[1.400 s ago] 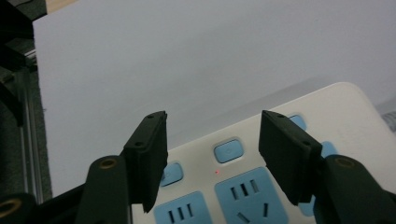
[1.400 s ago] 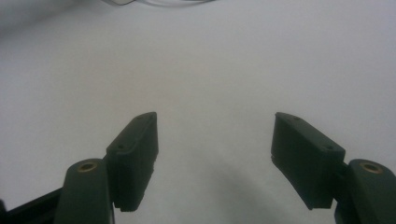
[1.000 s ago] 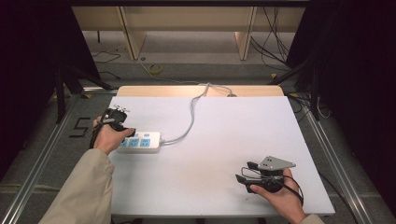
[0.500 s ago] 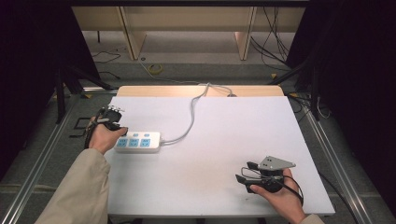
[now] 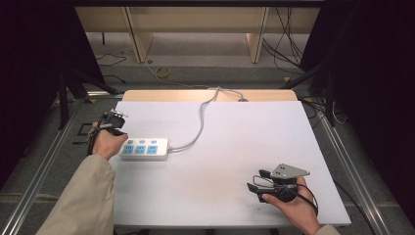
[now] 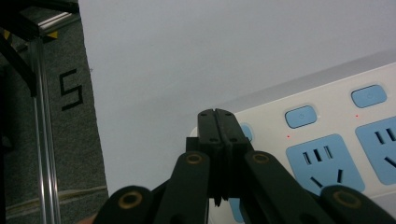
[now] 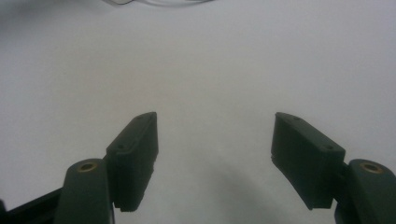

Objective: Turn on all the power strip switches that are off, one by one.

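Two handheld grippers over a white table point(image 5: 230, 196) with a power strip point(image 5: 144, 148).

The left gripper point(image 6: 217, 122) has its jaws pressed together, tips over the end of the white power strip, whose blue sockets lie just right of them. The right gripper point(image 7: 215, 154) holds its jaws spread wide over bare tabletop, well apart from the strip.

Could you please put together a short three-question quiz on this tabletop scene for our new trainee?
1. True or false: the left gripper has its fingers pressed together.
2. What lies by the left gripper on the table? A) power strip B) kettle C) book
3. In what state is the right gripper?

Key: 1 true. 2 A, the power strip. 3 open, over bare table.
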Demonstrator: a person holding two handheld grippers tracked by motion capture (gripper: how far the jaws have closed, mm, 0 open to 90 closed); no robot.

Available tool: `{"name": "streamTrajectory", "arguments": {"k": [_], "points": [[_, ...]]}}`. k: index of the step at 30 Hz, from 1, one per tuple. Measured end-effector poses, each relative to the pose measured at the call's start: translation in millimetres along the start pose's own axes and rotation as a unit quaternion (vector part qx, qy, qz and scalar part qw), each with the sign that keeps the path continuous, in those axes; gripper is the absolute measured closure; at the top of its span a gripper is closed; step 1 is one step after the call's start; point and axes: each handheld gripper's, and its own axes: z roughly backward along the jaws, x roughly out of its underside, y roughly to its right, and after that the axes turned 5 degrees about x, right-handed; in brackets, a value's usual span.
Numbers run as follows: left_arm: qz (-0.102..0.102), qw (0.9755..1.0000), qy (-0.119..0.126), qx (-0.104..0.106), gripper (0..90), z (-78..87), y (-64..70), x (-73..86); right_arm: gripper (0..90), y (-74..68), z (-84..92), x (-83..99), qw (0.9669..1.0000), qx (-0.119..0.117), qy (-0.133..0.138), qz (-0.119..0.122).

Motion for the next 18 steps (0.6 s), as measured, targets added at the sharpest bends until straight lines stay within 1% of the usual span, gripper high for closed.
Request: {"name": "streamTrajectory", "arguments": {"k": [2,5,8,12,14,18], "points": [[0.002,1.0000,-0.003,0.003,89.8,-1.1,-0.5,-0.6,32.7,0.1,-0.1,0.0,1.0000,0.000,0.000,0.000],[0.000,1.0000,-0.007,0.007,89.8,-1.7,-1.4,-2.3,32.7,0.2,-0.2,0.0,1.0000,0.000,0.001,0.000],[0.004,0.9999,-0.007,0.008,89.8,-1.6,-2.0,-4.5,32.7,0.2,-0.1,0.0,1.0000,0.000,0.000,0.000],[-0.005,0.9999,-0.011,0.008,89.8,0.2,-1.0,-8.3,32.7,-0.3,-0.1,-0.3,1.0000,-0.001,0.002,-0.001],[-0.005,0.9999,-0.013,0.010,89.8,-0.1,-0.3,-9.7,32.7,-0.4,-0.2,-0.2,1.0000,-0.001,0.001,-0.001],[-0.014,0.9994,-0.027,0.014,89.8,-3.1,1.2,-11.5,32.7,-0.1,-0.1,-0.1,1.0000,-0.001,0.001,-0.001]]}}
